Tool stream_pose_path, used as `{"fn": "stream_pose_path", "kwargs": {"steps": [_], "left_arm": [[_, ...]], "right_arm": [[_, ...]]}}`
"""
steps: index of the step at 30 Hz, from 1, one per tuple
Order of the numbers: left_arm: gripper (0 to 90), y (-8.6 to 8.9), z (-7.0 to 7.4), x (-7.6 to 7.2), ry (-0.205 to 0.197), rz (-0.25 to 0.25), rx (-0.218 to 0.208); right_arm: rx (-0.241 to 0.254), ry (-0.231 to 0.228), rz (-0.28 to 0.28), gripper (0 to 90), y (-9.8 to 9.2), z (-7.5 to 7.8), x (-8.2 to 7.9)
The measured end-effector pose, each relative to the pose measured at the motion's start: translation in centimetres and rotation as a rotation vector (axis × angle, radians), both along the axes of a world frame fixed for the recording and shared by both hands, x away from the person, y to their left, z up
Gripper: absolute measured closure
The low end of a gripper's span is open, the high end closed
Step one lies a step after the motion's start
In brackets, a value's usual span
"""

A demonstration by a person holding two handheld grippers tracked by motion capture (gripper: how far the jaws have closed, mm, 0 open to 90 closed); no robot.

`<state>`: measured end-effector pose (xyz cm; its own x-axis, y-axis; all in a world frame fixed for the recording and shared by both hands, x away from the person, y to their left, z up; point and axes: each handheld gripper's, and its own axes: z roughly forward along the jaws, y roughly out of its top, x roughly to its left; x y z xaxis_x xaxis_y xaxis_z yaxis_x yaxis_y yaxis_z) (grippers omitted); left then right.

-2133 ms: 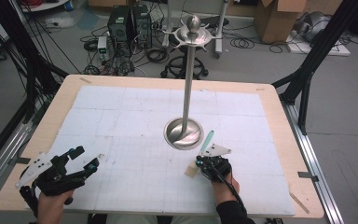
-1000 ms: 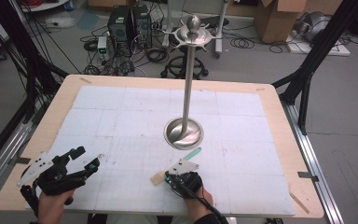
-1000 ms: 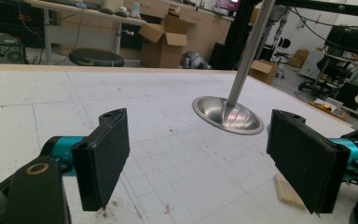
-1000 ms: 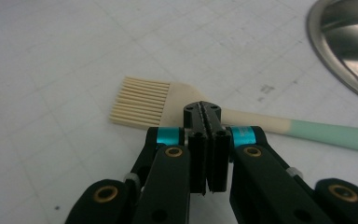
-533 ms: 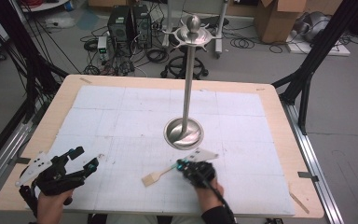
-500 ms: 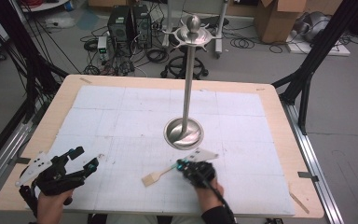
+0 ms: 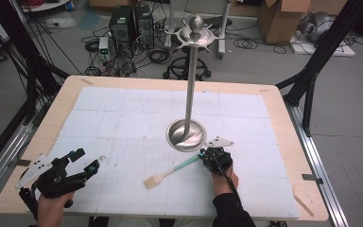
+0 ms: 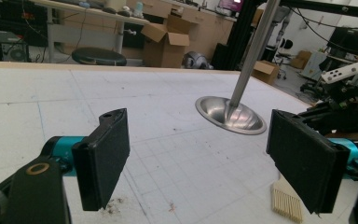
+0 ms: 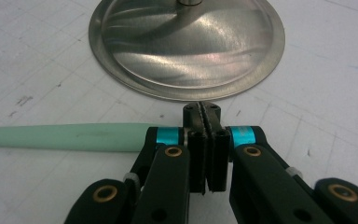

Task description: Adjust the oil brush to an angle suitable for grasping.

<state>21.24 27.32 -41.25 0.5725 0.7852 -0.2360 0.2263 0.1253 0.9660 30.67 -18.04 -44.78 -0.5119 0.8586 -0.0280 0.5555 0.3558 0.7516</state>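
My right gripper point(image 7: 203, 155), low and right of centre in the high view, has its jaws pressed together beside the green-handled brush point(image 7: 168, 173), which lies on the white mat point(image 7: 123, 118) toward lower centre, its handle end under the gripper. My left gripper point(image 7: 90, 163), lower left, stands spread.

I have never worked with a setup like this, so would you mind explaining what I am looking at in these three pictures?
No robot here: a person sits at a table and holds a hand-operated two-jaw gripper in each hand. The high view looks down from above the person's side. The other two pictures come from cameras riding on each gripper, looking along its black jaws.

On the white gridded mat stands a tall metal stand with a round dished base. The right gripper, close to that base, is shut on the end of a brush with a mint-green handle and pale bristles, which reaches out to the left. The left gripper rests near the table's front left corner, jaws wide open, holding nothing.
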Motion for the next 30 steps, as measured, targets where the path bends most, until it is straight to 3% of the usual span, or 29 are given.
{"fn": "stream_pose_path", "kwargs": {"steps": [9, 14, 19, 22, 23, 27, 30], "left_arm": [[21.6, -0.1, 0.0, 0.1, 0.003, -0.003, 0.007], [21.6, 0.0, -0.1, 0.1, 0.007, -0.002, 0.006], [21.6, 0.0, -0.1, 0.1, 0.004, 0.0, 0.001], [21.6, 0.0, -0.1, 0.1, 0.005, 0.002, 0.004], [21.6, 0.0, -0.1, 0.1, 0.005, 0.002, 0.003], [21.6, 0.0, 0.0, 0.1, 0.005, -0.001, 0.005], [21.6, 0.0, 0.0, 0.1, 0.003, 0.0, 0.003]], "right_arm": [[0.016, 0.009, 0.084, 88.7, 1.6, 0.0, -1.2], [0.03, 0.016, 0.175, 88.7, 3.6, 0.0, -2.0], [0.049, 0.023, 0.222, 88.6, 4.5, 0.1, -2.6], [0.104, 0.041, 0.337, 88.6, 6.0, 0.2, -3.9], [0.104, 0.041, 0.337, 88.6, 6.0, 0.2, -3.9], [0.078, 0.064, 0.457, 88.7, 9.2, -0.1, -5.2], [0.077, 0.061, 0.461, 88.7, 9.9, -0.1, -5.1]]}}
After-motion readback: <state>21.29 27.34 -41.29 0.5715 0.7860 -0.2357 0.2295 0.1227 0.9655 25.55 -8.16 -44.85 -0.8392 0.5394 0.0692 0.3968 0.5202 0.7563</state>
